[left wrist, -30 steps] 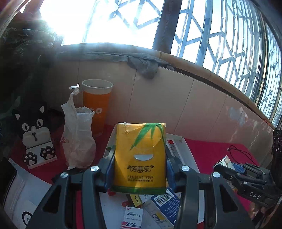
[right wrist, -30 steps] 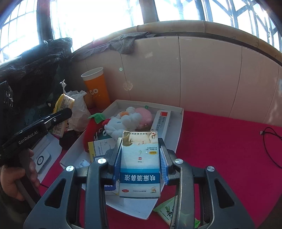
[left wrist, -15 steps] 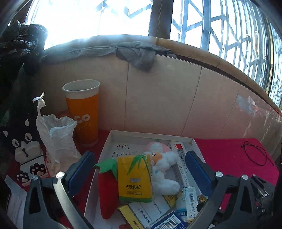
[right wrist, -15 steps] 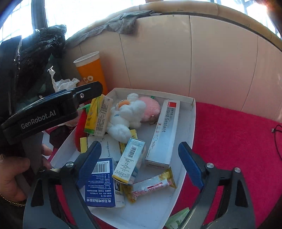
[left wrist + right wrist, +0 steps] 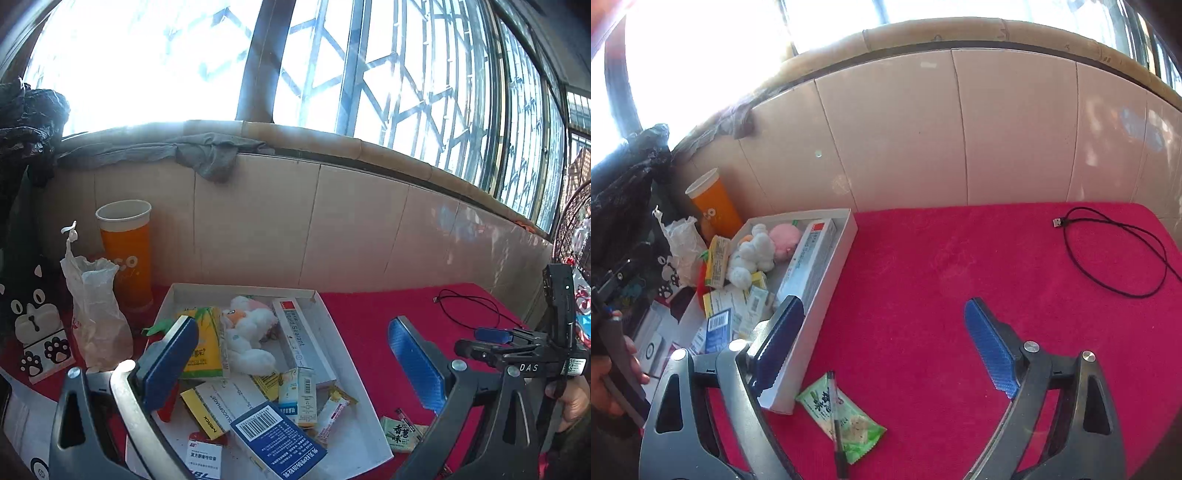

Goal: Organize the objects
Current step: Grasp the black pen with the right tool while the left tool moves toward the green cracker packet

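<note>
Released since the earlier frames, the yellow tissue pack [image 5: 205,343] and the blue-and-white medicine box [image 5: 277,439] are now seen lying inside the white tray [image 5: 343,339], no longer clamped between pads. Also contained in the tray are a white plush toy [image 5: 245,332], a long sealant box [image 5: 299,336], a small upright carton [image 5: 302,395], a yellow-and-white box [image 5: 218,406] and a snack bar [image 5: 332,411]. Beside the tray, on the red cloth [image 5: 942,258], a green snack packet [image 5: 842,417] is shown with a pen [image 5: 833,413] laid across it; a black cable [image 5: 1119,254] lies well apart. An orange paper cup [image 5: 125,254] and a crumpled white bag [image 5: 96,314] stand beyond the tray's left edge. The left gripper [image 5: 291,363] is held above the tray with jaws spread wide and nothing between them. The right gripper [image 5: 882,343] is likewise spread and empty, over the cloth, its left finger near the tray wall.
</note>
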`<state>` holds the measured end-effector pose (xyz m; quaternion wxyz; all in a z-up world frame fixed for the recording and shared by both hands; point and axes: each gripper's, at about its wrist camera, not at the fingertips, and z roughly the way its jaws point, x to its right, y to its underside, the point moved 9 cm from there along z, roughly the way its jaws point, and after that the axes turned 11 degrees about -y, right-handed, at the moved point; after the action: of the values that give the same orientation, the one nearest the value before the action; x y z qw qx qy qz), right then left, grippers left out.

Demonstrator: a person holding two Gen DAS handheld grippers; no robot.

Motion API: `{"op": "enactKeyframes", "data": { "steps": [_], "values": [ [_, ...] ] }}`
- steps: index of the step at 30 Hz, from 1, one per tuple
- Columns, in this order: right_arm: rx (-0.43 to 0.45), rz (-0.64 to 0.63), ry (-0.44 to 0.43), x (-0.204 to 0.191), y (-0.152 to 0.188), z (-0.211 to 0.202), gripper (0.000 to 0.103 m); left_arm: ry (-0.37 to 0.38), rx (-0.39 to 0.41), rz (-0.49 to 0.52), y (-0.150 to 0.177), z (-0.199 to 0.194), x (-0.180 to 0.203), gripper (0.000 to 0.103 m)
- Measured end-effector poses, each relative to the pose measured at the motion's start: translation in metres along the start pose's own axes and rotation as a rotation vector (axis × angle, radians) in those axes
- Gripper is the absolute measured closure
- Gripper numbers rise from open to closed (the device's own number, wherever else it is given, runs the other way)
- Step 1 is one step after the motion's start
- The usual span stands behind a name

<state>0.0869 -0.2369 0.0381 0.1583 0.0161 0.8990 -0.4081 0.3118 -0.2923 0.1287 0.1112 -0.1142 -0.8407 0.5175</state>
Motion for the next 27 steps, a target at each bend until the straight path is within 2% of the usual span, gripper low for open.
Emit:
{"op": "enactKeyframes", "data": {
  "steps": [1, 2, 3, 5, 8, 10, 15, 19, 20, 21, 24, 27],
  "values": [
    [-0.043, -0.058, 0.002, -0.004, 0.015, 0.004, 0.015, 0.012, -0.013, 0.002, 0.008, -0.002, 0.004, 0.000],
    [-0.080, -0.119, 0.008, -0.008, 0.032, 0.007, 0.029, 0.022, -0.028, -0.003, 0.015, -0.004, 0.007, 0.000],
    [-0.123, -0.173, 0.008, -0.014, 0.049, 0.012, 0.049, 0.032, -0.042, -0.015, 0.023, -0.005, 0.008, 0.000],
    [-0.209, -0.220, -0.022, -0.024, 0.083, 0.022, 0.060, 0.047, -0.077, -0.046, 0.040, -0.008, 0.007, 0.000],
    [-0.264, -0.223, -0.053, -0.029, 0.112, 0.030, 0.062, 0.059, -0.120, -0.050, 0.060, -0.010, 0.010, 0.000],
    [-0.256, -0.216, -0.056, -0.031, 0.114, 0.029, 0.066, 0.061, -0.136, -0.036, 0.070, -0.012, 0.015, 0.000],
    [-0.232, -0.203, -0.075, -0.036, 0.114, 0.019, 0.066, 0.065, -0.161, 0.015, 0.084, -0.013, 0.031, 0.000],
    [-0.268, -0.210, -0.094, -0.046, 0.125, 0.019, 0.066, 0.080, -0.166, 0.025, 0.087, -0.013, 0.041, 0.000],
    [-0.283, -0.211, -0.095, -0.047, 0.129, 0.022, 0.068, 0.083, -0.167, 0.029, 0.088, -0.013, 0.044, 0.000],
    [-0.297, -0.209, -0.100, -0.048, 0.133, 0.025, 0.077, 0.086, -0.166, 0.033, 0.088, -0.014, 0.047, 0.000],
    [-0.326, -0.216, -0.099, -0.051, 0.143, 0.032, 0.078, 0.099, -0.167, 0.058, 0.088, -0.016, 0.055, 0.000],
    [-0.316, -0.237, -0.082, -0.051, 0.144, 0.033, 0.083, 0.104, -0.170, 0.086, 0.088, -0.014, 0.063, 0.000]
  ]
}}
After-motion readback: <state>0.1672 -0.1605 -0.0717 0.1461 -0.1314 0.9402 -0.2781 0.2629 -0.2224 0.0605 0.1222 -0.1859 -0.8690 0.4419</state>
